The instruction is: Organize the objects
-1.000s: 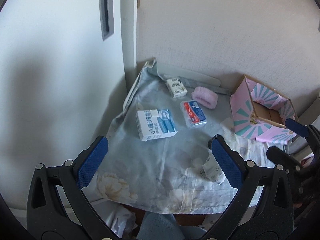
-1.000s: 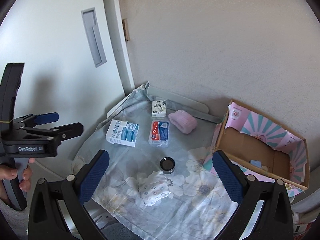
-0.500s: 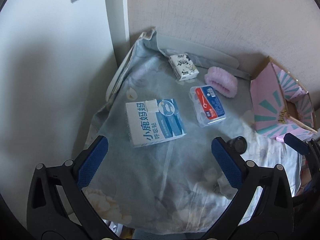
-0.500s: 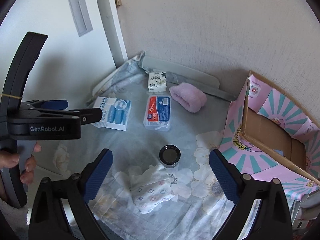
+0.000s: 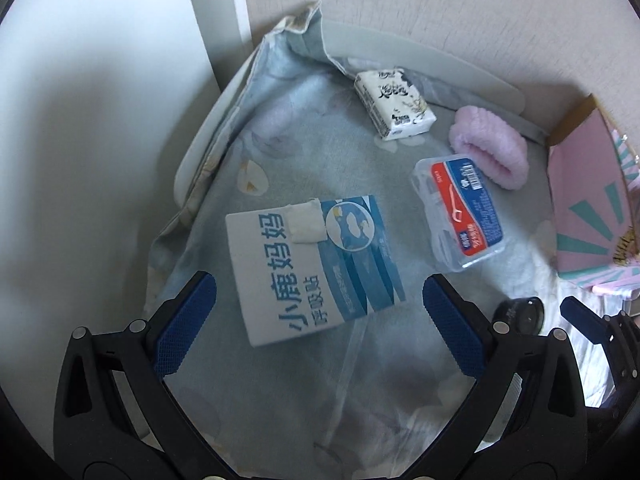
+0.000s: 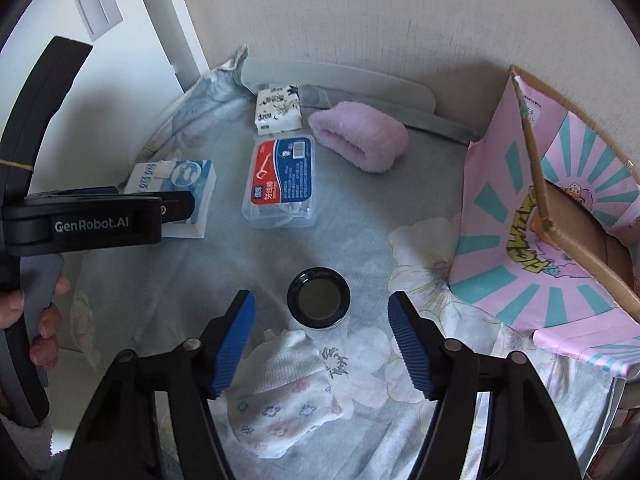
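My left gripper [image 5: 316, 300] is open just above a white-and-blue box [image 5: 312, 264], its fingers either side of the box's near end. The box also shows in the right wrist view [image 6: 180, 184], partly behind the left gripper [image 6: 160, 204]. My right gripper [image 6: 322, 312] is open and empty, straddling a small black round jar [image 6: 319, 298]. A clear floss-pick case [image 6: 282, 182], a tissue pack [image 6: 278, 108], a pink fluffy roll [image 6: 360, 140] and a folded floral cloth [image 6: 280, 400] lie on the floral sheet.
An open pink-and-teal cardboard box [image 6: 560, 216] stands at the right. A grey tray rim [image 6: 340, 76] runs along the back by the wall. A white wall and door frame close the left side.
Both grippers moved down and forward toward the sheet. The left one closed in over the white-and-blue box, the right one over the black jar. Nothing was grasped.
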### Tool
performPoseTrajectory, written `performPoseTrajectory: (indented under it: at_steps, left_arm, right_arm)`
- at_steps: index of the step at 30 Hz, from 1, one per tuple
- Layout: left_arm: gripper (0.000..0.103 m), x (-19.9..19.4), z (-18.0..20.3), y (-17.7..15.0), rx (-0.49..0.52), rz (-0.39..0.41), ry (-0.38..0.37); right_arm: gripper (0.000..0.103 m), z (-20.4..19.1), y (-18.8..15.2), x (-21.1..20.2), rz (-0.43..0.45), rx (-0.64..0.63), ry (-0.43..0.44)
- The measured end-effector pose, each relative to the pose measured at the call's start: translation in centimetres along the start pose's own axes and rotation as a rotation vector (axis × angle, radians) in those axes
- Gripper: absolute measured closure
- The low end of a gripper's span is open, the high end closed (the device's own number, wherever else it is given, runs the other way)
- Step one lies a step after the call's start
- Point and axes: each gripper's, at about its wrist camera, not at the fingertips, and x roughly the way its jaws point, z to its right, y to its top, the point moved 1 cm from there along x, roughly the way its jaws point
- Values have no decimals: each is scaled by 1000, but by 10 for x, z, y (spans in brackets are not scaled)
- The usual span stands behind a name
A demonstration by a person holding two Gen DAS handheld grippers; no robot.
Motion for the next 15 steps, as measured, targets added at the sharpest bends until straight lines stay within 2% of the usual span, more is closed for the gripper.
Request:
performPoseTrajectory:
  at_steps: [1,2,4,5,10,12,15]
  left_arm:
    - [0,2,0,2,-1,-3,1]
    - [0,5,1,3,-3,-7,-2]
    - [0,10,2,6,2,-16,5]
    - [0,12,3,6,5,-19,10]
    - [1,20,4,7,9,-36,23]
    - [6,21,3,7,6,-39,25]
    - [7,22,3,9,-2,-40,24]
  right_arm:
    - [39,1,1,2,-6,1,-4]
    - [40,0,2,4,-4,-175,101]
    - [42,1,4,8,-9,-215,123]
    - [44,0,5,10,-5,-449,255]
    - [48,0,7,17,-23,-456,254]
    - [50,-1,7,18,-23,-469,257]
    - [57,-2,6,20,-29,-493,265]
